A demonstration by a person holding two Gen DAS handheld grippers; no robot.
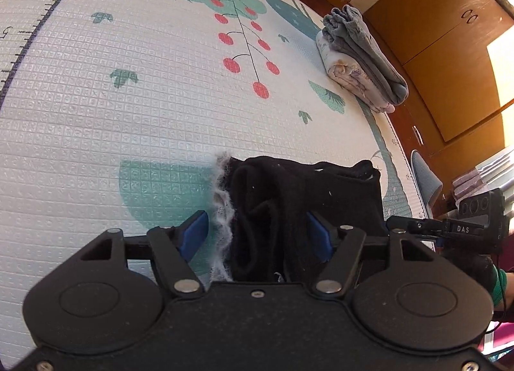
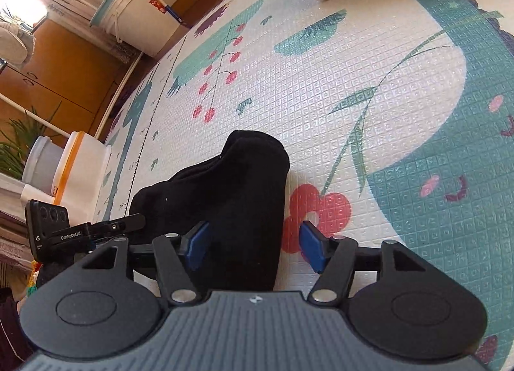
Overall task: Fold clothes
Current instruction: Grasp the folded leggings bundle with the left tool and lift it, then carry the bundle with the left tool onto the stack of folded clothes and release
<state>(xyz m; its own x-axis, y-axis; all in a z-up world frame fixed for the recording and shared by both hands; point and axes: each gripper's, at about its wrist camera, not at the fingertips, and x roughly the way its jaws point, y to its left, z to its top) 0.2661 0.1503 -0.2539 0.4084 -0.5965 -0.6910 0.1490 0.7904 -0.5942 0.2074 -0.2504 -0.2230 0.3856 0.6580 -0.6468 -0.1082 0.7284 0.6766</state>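
— Left gripper (image 1: 257, 236) spread wide, blue pads either side of the black garment (image 1: 298, 210) bunched at lower centre on the play mat (image 1: 128, 113)!

— Right gripper (image 2: 253, 245) wide too, straddling its right edge. Soft, light, floppy; I'd pinch a thick fold, not the lace trim (image 1: 223, 197).

— Containers?

— White buckets (image 2: 83, 171), left edge; contents hidden.

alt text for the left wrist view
A folded black garment lies on a patterned play mat between the open blue pads of the left gripper. A stack of folded clothes sits at the mat's far edge.
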